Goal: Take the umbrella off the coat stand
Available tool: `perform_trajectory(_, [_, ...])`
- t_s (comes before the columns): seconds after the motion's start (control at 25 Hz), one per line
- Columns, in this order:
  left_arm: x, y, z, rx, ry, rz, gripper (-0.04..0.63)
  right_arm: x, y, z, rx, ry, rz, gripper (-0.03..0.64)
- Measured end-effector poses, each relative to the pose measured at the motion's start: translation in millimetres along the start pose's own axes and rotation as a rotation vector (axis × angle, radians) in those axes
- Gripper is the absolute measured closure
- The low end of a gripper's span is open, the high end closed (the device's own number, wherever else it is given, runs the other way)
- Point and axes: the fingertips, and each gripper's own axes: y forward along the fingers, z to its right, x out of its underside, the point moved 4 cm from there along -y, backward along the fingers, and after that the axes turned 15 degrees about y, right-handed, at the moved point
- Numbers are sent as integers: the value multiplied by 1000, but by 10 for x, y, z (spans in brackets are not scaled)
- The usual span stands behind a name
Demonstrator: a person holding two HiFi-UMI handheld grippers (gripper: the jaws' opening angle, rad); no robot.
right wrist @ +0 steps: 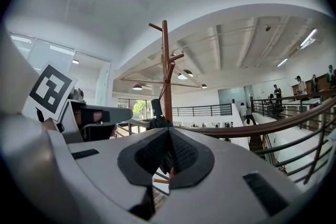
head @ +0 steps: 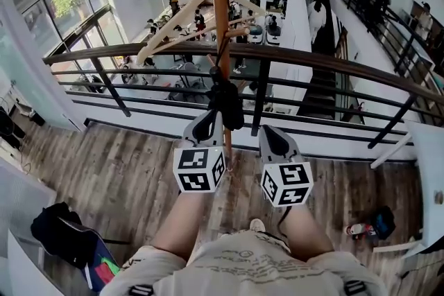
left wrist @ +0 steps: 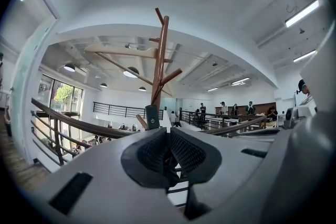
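In the head view your two hand-held grippers sit side by side over the plank floor (head: pixel 125 177). The left hand-held gripper (head: pixel 207 127) has its tip up against the lower end of the black folded umbrella (head: pixel 225 104). The right hand-held gripper (head: pixel 272 137) is just to the right of it and apart from it. The umbrella hangs on the wooden coat stand (head: pixel 220 10), close against the pole and level with the dark railing (head: pixel 333 62). A pale wooden hanger (head: pixel 173 21) sits on a peg higher up, and a black bag (head: pixel 59 229) lies on the floor at your far left. In the left gripper view, the left hand-held gripper (left wrist: pixel 169 131) is clenched, its ribbed pads meeting tip to tip. Only a dark sliver shows in the slot beneath them, and you cannot tell from here whether any fabric is caught. The umbrella's stubby black handle (left wrist: pixel 152 116) rises just beyond the left jaw, in front of the coat stand (left wrist: pixel 160 60). In the right gripper view, the right hand-held gripper (right wrist: pixel 168 134) is clenched too — pads together, nothing held. The umbrella (right wrist: pixel 157 113) stands just past its tips against the coat stand (right wrist: pixel 166 71), and the left hand-held gripper (right wrist: pixel 100 115) points at it from the left, its tip seeming to stop a little short.
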Motion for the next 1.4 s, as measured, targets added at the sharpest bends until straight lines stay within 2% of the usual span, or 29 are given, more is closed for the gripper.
perform_trajectory(0.12, [-59, 166, -65, -18, -1, 2, 583, -92, 128, 81, -14, -4, -1, 615])
perform_trajectory(0.48, [-86, 609, -176, -74, 24, -21, 464, -189, 322, 381, -33, -13, -8, 615])
perform_trajectory(0.64, [-76, 808, -333, -83, 26, -48, 433, -234, 442, 392, -45, -22, -11, 615])
perform_trajectory(0.96, [21, 1150, -385, -87, 20, -83, 428, -208, 551, 588, -38, -29, -26, 615])
perform_trajectory(1.28, [-18, 1228, -424, -47, -98, -56, 443, -245, 606, 708, -21, -27, -42, 615])
perform_trajectory(1.4, [-24, 1229, -413, -35, -106, -57, 446, -228, 626, 718, -21, -26, -50, 615])
